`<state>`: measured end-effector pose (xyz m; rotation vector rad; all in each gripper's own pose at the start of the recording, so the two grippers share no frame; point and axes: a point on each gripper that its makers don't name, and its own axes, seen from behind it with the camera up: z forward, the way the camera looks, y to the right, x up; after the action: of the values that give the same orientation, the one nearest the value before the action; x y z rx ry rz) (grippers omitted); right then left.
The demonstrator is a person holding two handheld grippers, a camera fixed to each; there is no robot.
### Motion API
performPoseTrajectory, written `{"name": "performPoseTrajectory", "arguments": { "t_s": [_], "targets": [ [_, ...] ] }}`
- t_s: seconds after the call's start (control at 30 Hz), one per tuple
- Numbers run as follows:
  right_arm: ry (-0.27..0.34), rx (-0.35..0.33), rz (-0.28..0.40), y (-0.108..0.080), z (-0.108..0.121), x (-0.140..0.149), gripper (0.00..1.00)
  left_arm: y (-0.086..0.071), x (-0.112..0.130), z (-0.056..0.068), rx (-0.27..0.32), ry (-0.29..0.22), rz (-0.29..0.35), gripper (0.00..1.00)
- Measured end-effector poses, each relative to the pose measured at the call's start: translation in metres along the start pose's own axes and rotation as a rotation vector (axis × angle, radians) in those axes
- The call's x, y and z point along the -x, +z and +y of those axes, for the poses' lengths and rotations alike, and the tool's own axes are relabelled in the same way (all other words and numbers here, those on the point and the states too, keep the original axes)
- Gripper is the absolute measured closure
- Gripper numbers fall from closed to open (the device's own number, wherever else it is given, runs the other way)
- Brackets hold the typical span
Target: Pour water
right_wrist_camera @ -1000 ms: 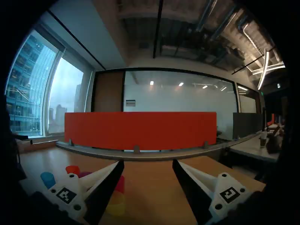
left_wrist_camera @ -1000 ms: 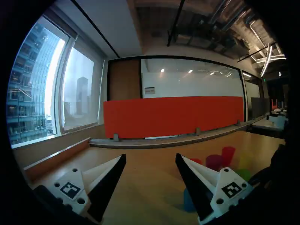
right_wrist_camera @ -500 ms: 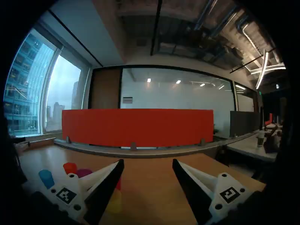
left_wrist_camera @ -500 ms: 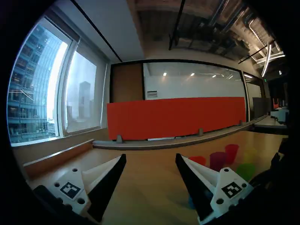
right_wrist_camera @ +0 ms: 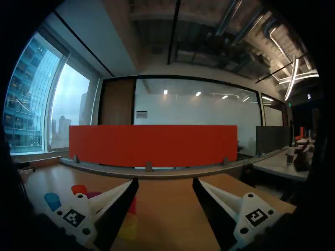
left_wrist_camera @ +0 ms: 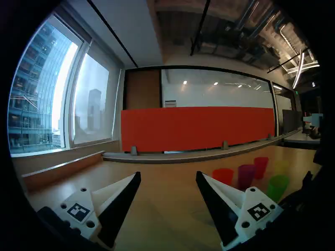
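Observation:
Several coloured plastic cups stand on the wooden table [left_wrist_camera: 167,196]. In the left gripper view I see an orange-red cup [left_wrist_camera: 222,175], a purple cup [left_wrist_camera: 246,175], a pink-red cup [left_wrist_camera: 261,167], a pale yellow cup [left_wrist_camera: 281,167] and a green cup [left_wrist_camera: 277,187], all to the right of my left gripper [left_wrist_camera: 167,180], which is open and holds nothing. In the right gripper view a blue cup [right_wrist_camera: 52,201], a red cup [right_wrist_camera: 78,189], a purple cup [right_wrist_camera: 94,194] and a yellow cup [right_wrist_camera: 129,226] sit low on the left, partly hidden behind a finger of my right gripper [right_wrist_camera: 165,184], open and empty.
A long red partition [left_wrist_camera: 197,127] [right_wrist_camera: 153,144] runs across the far edge of the table, with a glass wall behind it. Tall windows [left_wrist_camera: 46,100] are at the left. Another desk [right_wrist_camera: 278,165] with small items stands at the right.
In the left gripper view the cups have risen in the picture and come out from behind the right finger; the blue cup has left that view. The right gripper view has barely shifted.

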<state>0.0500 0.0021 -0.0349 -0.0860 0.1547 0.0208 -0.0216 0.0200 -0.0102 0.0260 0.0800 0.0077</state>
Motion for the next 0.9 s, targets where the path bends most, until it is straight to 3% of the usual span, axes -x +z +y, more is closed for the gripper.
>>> {"name": "performPoseTrajectory", "arguments": {
  "t_s": [0.2,0.9],
  "targets": [
    [-0.003,0.0,0.002,0.001,0.0,-0.002,0.0,0.003,0.011,-0.005,-0.008,-0.023,-0.015,0.02],
    [-0.013,-0.009,0.006,0.006,-0.008,-0.007,0.0,0.008,0.028,-0.008,-0.011,-0.028,-0.046,0.02]
  ]
}}
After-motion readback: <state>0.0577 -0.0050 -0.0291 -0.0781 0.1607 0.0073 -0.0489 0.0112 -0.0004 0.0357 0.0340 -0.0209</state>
